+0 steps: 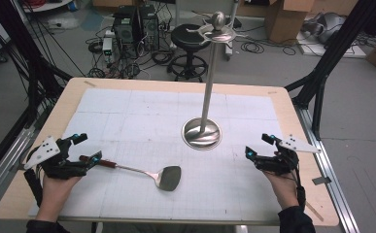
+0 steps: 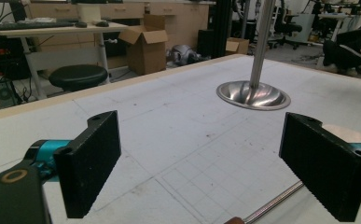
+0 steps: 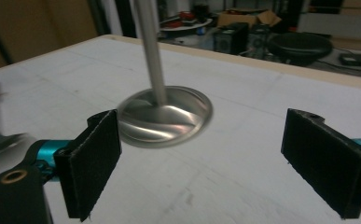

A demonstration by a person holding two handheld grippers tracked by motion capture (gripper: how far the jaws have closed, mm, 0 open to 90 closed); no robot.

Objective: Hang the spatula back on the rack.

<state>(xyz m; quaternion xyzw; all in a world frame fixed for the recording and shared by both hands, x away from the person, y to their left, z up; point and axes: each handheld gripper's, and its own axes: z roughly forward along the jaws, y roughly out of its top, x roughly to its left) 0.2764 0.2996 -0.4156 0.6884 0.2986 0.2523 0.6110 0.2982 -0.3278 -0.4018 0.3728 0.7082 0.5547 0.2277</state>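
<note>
A metal spatula (image 1: pixel 168 177) with a dark red-brown handle (image 1: pixel 107 164) lies flat on the white grid mat (image 1: pixel 142 116), front left of centre. My left gripper (image 1: pixel 89 147) stands open at the handle's end. In the left gripper view its jaws (image 2: pixel 201 172) are wide apart, and the spatula's shaft (image 2: pixel 274 203) lies low beside the right one, untouched. A tall steel stand (image 1: pixel 208 87) with hooks on top rises from a round base (image 1: pixel 201 134) at mid-table. My right gripper (image 1: pixel 259 145) is open and empty, right of the base (image 3: pixel 166 116), facing it.
Black frame posts (image 1: pixel 25 63) flank the wooden table (image 1: pixel 176 83) on both sides. Beyond its far edge are a black stool (image 1: pixel 189 39), computer towers (image 1: pixel 127 24), floor cables and cardboard boxes (image 1: pixel 285 19).
</note>
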